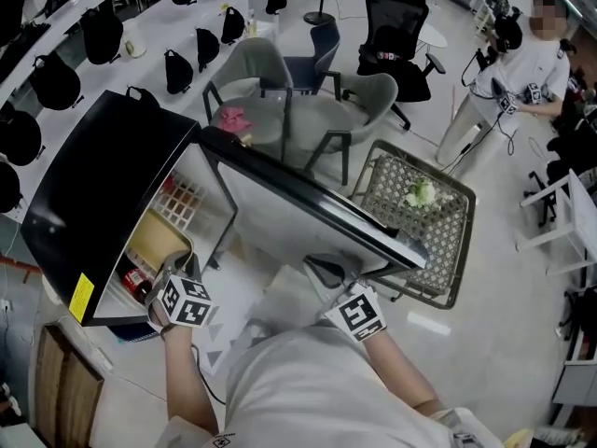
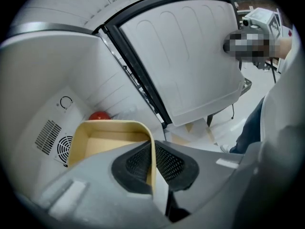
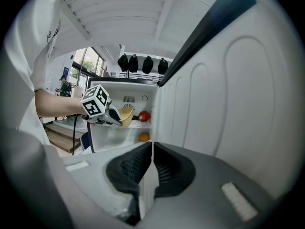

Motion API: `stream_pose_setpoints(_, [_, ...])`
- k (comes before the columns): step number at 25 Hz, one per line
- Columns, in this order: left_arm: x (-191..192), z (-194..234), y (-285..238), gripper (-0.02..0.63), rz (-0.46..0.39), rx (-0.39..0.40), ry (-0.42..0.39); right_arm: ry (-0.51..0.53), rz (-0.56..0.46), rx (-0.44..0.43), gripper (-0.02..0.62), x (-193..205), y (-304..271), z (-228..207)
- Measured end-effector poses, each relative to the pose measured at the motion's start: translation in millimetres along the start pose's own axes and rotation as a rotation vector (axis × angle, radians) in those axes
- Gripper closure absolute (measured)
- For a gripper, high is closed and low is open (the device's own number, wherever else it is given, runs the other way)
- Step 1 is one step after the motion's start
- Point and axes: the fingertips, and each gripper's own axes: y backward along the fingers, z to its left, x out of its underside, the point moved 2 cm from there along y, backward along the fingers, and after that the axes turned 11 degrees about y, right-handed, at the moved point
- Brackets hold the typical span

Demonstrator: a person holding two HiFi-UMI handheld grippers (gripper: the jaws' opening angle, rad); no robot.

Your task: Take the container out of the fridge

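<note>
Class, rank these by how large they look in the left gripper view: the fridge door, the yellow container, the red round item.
1. fridge door, largest.
2. yellow container, though nearest the camera, which inflates it.
3. red round item, smallest, partly hidden behind the container.

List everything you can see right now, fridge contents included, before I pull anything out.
black mini fridge: one, black, lower left, white-lined door open
beige plastic container: one, beige, fridge shelf
round red item: one, red, behind the container
round orange item: one, orange, shelf below
wire mesh basket: one, grey metal, right of the door, something green inside
grey chairs: two, grey, behind the fridge
black bags: several, black, white shelving upper left
standing person: one, white top, upper right
left hand-held gripper: one, grey, shut on the container's wall
right hand-held gripper: one, grey, jaws together, by the door
</note>
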Motion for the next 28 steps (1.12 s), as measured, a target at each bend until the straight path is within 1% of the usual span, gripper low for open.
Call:
stream_pose_setpoints(2, [-6.3,-8.6,5.4,0.594,-0.037,0.013,0.020,0.003,-0.005,-0.016,0.581,-0.5,-0.1,0.7])
stream_pose_setpoints(6, [-14.5,-25.8,17.5,0.592,-0.117,0.064,0.078,0.010,-0.022,-0.069,0.580,-2.9,-3.2,5.5])
stream_pose_setpoints(12, [-19.6,-45.9,43.7,0.594,-0.225,0.103,0.194,0.036,-0.053,-0.157,0.581,-9.3,-10.6,16.6])
stream_pose_setpoints(16, [-16.6,-60.4,60.3,0.594,-0.277,0.094,0.236,0.057,-0.076,-0.218,0.581,-14.3,-15.8,26.1])
stream_pose_setpoints(23, [-0.3,-84.3,85.1,0.594,-0.334,0.075,0.330,0.094,-0.107,-0.327,0.581,-22.8,-22.5,47.0])
stream_pose_setpoints(25, [3.9,-88.7,94.0,0.594,-0.366,0.066,0.364,0.104,-0.114,-0.358,0.581,-24.2,-24.2,53.5])
stream_pose_setpoints(28, [3.5,-91.0,108.1,0.594,-0.447,0.053,0.433,0.118,-0.123,-0.397,0.581,-26.6,-26.6,61.4])
